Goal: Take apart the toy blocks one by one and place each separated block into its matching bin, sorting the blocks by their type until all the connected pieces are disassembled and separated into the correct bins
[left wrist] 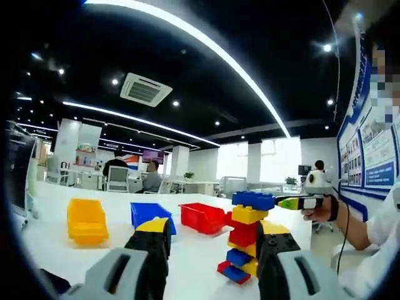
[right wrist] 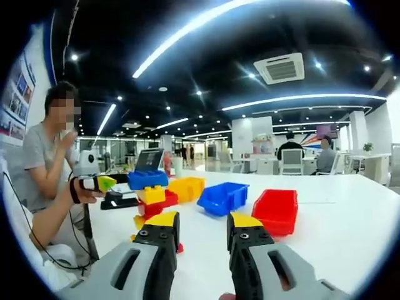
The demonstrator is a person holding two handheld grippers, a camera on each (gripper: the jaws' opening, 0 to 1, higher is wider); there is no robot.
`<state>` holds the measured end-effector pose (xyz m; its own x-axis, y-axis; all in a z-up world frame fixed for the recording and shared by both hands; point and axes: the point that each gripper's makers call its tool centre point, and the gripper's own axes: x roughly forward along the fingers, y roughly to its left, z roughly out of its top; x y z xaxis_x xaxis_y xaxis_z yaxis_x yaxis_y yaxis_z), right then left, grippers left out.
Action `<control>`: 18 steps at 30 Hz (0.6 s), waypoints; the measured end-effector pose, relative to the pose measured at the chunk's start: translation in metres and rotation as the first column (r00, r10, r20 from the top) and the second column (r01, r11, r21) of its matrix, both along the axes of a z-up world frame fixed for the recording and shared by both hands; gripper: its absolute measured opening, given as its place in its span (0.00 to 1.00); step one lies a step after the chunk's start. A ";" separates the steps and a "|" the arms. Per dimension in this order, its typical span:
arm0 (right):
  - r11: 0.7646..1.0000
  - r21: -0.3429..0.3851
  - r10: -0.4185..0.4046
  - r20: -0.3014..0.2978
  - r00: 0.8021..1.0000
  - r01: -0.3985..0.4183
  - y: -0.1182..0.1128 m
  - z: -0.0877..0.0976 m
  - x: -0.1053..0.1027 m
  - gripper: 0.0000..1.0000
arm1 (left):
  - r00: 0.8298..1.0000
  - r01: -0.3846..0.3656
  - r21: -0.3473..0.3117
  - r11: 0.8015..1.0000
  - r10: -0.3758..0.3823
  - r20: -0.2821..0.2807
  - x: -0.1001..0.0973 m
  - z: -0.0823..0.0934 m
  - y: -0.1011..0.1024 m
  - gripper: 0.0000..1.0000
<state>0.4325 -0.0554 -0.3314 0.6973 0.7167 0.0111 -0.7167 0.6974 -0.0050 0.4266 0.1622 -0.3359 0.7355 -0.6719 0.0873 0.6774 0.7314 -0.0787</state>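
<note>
On the desk (left wrist: 187, 262) we steady the block tower (left wrist: 245, 244) with both spread grippers, lifting the top blue block (left wrist: 253, 200) straight up.

White table (left wrist: 56, 206) carries 3 bins, a block stack, perhaps a laptop.

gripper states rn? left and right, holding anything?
Left gripper: open, nothing gripped; the block tower stands just ahead near one jaw.
Right gripper: open, nothing between its jaws.
</note>
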 end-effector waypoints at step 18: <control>0.983 -0.011 0.184 0.036 0.982 -0.184 0.059 0.030 -0.028 0.39 | 0.982 0.182 0.016 0.983 -0.180 -0.064 0.021 -0.035 -0.084 0.64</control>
